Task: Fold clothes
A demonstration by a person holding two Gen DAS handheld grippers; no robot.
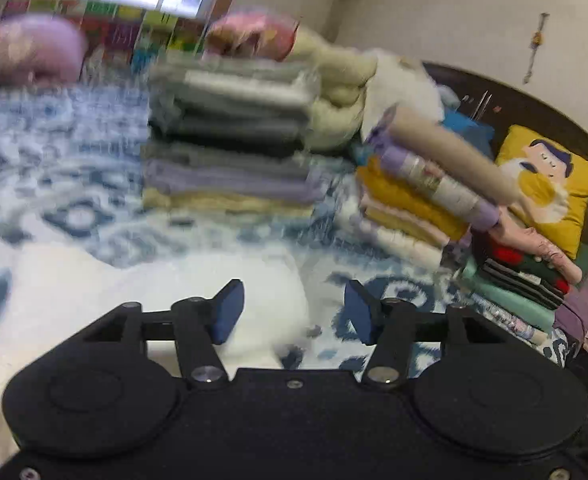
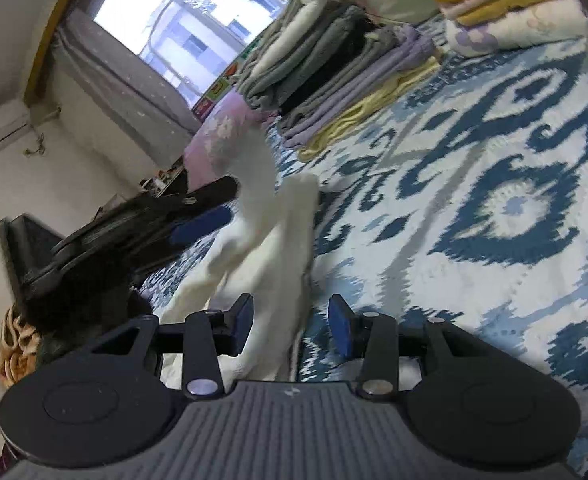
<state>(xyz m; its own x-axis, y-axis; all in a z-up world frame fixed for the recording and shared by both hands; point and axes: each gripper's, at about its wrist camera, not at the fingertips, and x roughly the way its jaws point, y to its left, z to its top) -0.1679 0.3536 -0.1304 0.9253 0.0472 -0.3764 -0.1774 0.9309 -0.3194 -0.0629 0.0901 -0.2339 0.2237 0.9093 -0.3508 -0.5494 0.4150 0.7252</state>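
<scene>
Blue-and-white patterned bedding [image 1: 73, 216] fills the left wrist view, blurred. The left gripper [image 1: 289, 312] has its fingers spread with nothing between them, above a white garment [image 1: 165, 288] lying near. Beyond stand a grey and lilac folded stack [image 1: 229, 136] and, right of it, a mixed pile [image 1: 418, 204] by a yellow cushion [image 1: 550, 184].

From the right wrist view, the right gripper [image 2: 289, 324] has the white garment [image 2: 269, 264] between its half-spread fingers; whether they pinch it is unclear. The left gripper [image 2: 213, 212] sits at the garment's far left. A neat fold likely needs edges aligned and kept away from the folded stack [image 2: 334, 68].
</scene>
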